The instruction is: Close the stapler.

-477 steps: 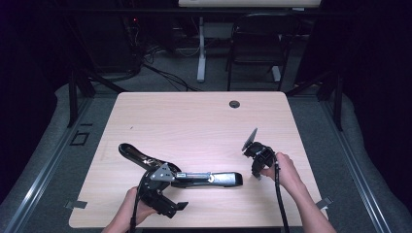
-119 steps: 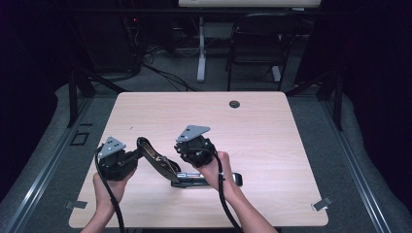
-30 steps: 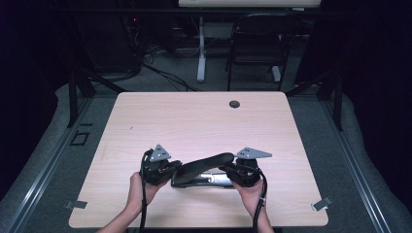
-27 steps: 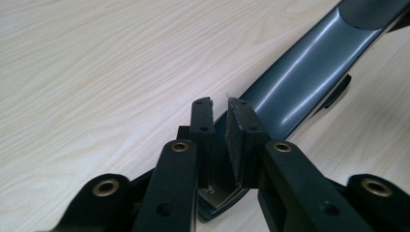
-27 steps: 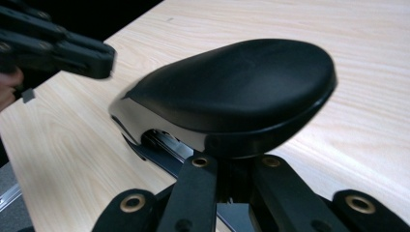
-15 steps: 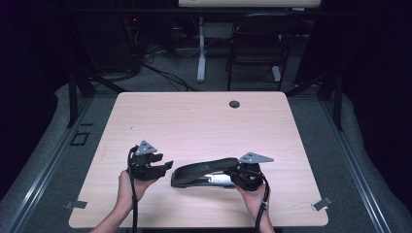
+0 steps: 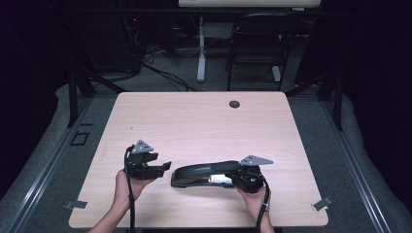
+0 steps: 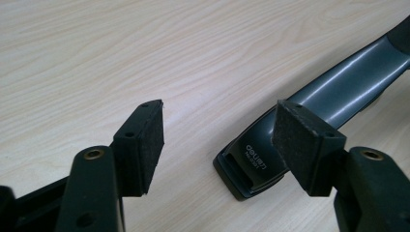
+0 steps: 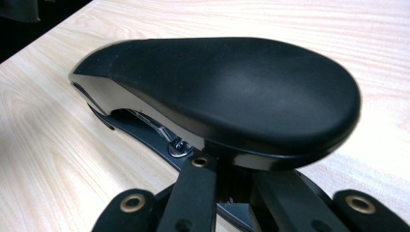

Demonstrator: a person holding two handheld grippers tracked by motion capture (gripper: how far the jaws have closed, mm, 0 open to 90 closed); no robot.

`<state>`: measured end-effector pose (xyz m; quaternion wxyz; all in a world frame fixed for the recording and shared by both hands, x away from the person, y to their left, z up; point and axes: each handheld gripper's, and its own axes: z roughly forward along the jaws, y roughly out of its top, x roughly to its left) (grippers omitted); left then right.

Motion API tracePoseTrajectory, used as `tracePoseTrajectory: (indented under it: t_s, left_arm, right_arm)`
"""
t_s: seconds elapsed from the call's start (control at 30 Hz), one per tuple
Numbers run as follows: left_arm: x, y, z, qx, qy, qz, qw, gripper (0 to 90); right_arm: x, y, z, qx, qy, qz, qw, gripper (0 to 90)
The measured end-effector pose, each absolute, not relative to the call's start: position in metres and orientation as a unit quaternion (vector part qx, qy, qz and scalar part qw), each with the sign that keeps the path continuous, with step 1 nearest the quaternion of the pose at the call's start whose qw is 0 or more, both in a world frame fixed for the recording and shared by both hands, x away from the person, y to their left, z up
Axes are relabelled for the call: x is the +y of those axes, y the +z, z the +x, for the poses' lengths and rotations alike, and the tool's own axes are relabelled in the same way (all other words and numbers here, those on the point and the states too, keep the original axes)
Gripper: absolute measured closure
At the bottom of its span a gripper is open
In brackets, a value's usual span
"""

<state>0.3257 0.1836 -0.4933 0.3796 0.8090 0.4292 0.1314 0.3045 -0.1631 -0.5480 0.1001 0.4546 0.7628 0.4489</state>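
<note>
Since a second ago my left gripper (image 7: 163,167) has let go of the stapler (image 7: 204,174) and drawn off to its left; its jaws have just been opening, with nothing between them. Low on the table (image 7: 194,121), the stapler lies closed. My right gripper (image 7: 241,177) is clenched on its right end.

Holding left gripper (image 7: 163,167) just left of the stapler (image 7: 204,174), jaws just been opening, pads (image 8: 152,140) standing apart, nothing between. Keeping right gripper (image 7: 238,175) clamped shut at the stapler's right end, forearms reaching in from below.
</note>
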Motion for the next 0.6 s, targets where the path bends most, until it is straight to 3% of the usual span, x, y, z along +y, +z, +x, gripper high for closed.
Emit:
tracePoseTrajectory:
  t_s: [0.6]
  left_arm:
    - [0.191,-0.490,0.326,0.433,0.145,0.806,0.377,24.7]
  right_arm:
    - [-0.178,-0.549,0.295,0.768,0.406,0.480,0.124,90.0]
